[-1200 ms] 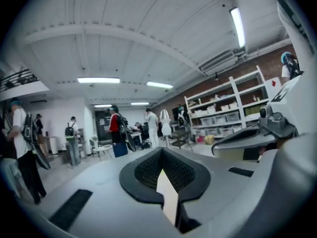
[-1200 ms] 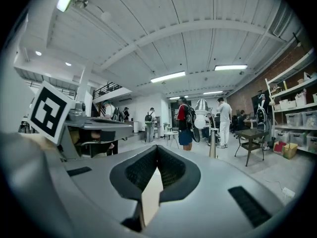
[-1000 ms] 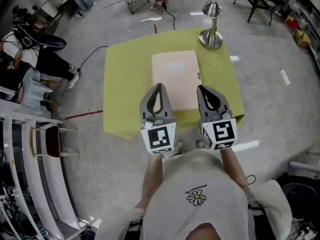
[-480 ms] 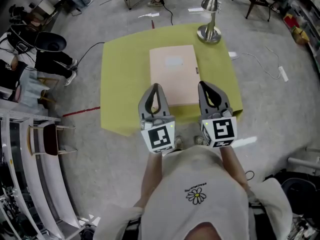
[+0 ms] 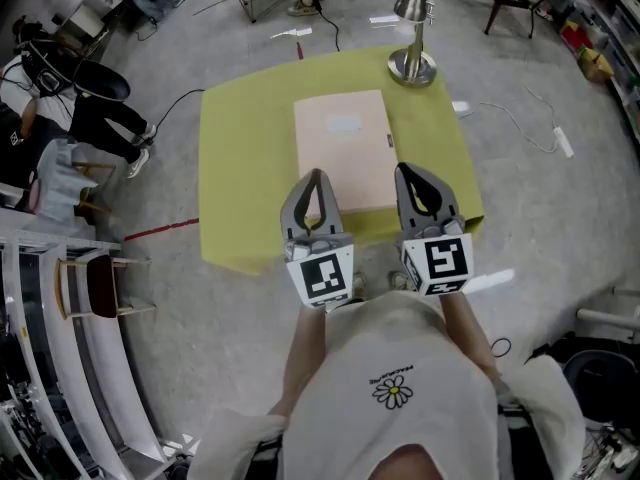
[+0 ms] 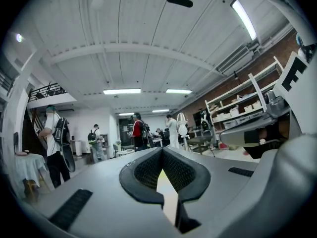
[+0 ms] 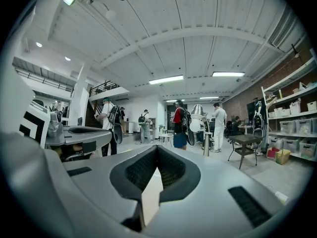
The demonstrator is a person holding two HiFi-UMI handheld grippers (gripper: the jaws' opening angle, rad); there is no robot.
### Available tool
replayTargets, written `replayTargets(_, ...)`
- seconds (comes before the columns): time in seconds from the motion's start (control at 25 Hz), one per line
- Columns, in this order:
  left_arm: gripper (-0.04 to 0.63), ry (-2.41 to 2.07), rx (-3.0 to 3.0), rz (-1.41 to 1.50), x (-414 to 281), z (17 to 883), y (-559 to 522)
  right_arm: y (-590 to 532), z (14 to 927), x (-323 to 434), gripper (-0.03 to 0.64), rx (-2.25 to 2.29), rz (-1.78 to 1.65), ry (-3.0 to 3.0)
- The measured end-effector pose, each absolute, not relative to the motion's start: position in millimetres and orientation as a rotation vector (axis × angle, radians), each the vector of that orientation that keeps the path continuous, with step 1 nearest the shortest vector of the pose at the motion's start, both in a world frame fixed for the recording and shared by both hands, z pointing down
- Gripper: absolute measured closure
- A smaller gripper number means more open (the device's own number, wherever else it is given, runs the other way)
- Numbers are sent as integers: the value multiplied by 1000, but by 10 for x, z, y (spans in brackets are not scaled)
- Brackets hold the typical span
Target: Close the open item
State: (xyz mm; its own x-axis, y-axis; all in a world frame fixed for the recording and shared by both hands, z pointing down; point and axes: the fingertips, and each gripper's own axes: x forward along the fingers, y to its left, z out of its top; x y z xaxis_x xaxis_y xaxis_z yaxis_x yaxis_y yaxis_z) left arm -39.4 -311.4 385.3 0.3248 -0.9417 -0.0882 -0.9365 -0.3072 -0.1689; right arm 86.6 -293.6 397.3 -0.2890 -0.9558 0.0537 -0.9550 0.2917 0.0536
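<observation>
A flat beige folder-like case (image 5: 342,158) lies shut on the yellow table (image 5: 240,168), with a pale label near its far end and a small dark clasp on its right edge. My left gripper (image 5: 316,176) hovers level over the case's near left corner with its jaws together and nothing between them. The right gripper (image 5: 408,172) is held beside the case's near right corner, also shut and empty. In the left gripper view the left gripper (image 6: 162,149) points out over the room, and so does the right gripper (image 7: 157,148) in its own view.
A silver desk lamp (image 5: 413,38) stands at the table's far right corner. A white cable and power strip (image 5: 560,143) lie on the floor to the right. A seated person (image 5: 60,108) and shelving are at the left. People (image 6: 138,133) stand farther off.
The head view has drifted, so the table and lamp sit slightly higher and further left in the picture. Both grippers stay where they were, jaws together.
</observation>
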Motion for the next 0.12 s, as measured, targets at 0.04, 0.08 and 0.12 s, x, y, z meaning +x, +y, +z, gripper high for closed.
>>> replayTargets(0.04, 580, 1721, -2398, -41, -394, 3858, -3111, -2934, 3971, 866, 606, 1827, -18, -2463)
replayTargets(0.08, 580, 1720, -2398, -43, -395, 3860, -3110, -2933, 3968, 865, 606, 1829, -19, -2462)
replayTargets(0.12, 580, 1718, -2398, -44, -396, 3862, -3109, -2932, 3964, 865, 606, 1830, -21, -2462)
